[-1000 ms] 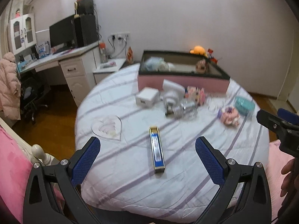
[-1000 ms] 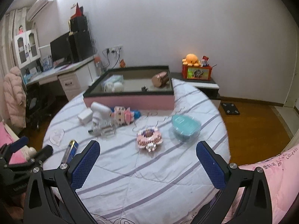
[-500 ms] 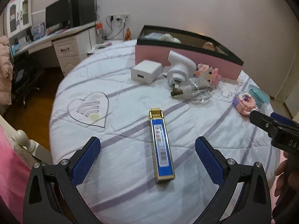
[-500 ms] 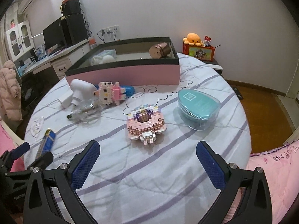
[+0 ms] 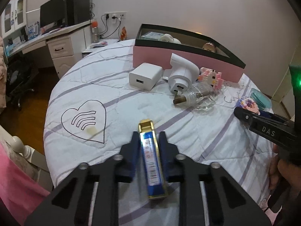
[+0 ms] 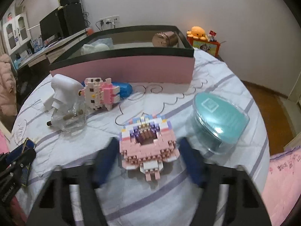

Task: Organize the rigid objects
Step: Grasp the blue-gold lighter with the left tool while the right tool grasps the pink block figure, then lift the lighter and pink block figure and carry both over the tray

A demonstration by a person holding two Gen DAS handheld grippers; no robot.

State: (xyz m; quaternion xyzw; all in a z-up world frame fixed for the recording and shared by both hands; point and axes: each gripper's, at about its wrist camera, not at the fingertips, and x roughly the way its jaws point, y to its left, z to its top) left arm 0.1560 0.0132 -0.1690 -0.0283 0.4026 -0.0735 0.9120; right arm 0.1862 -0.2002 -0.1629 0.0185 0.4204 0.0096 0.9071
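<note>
On the left of the bed [image 5: 79, 86], our left gripper [image 5: 148, 141] had just closed its fingers [image 5: 134, 150] on the long blue-and-gold box [image 5: 152, 158], which lay lengthwise between them on the striped cover, its gold cap poking out at the far end. The pads pressed both long sides, so we judged the hold square. To lift it well we would raise it straight up and keep it level, since a slim box can pivot in a narrow grip.

Farther right, our right gripper [image 6: 148, 154] had just been closing around the pink brick-built model [image 6: 148, 146], which sat near us in the middle of the bed. Its blue fingers [image 6: 191, 162] stood partly apart on either side of it, blurred, and seemingly not yet touching the bricks. We thought it wise to close gently, as studded bricks can snap apart.

The pink box with the black rim [image 6: 124, 71] stood at the far side, open, the likely place for both. The teal oval case [image 6: 218, 116] lay just right of the model, so we would lift clear of it.
</note>
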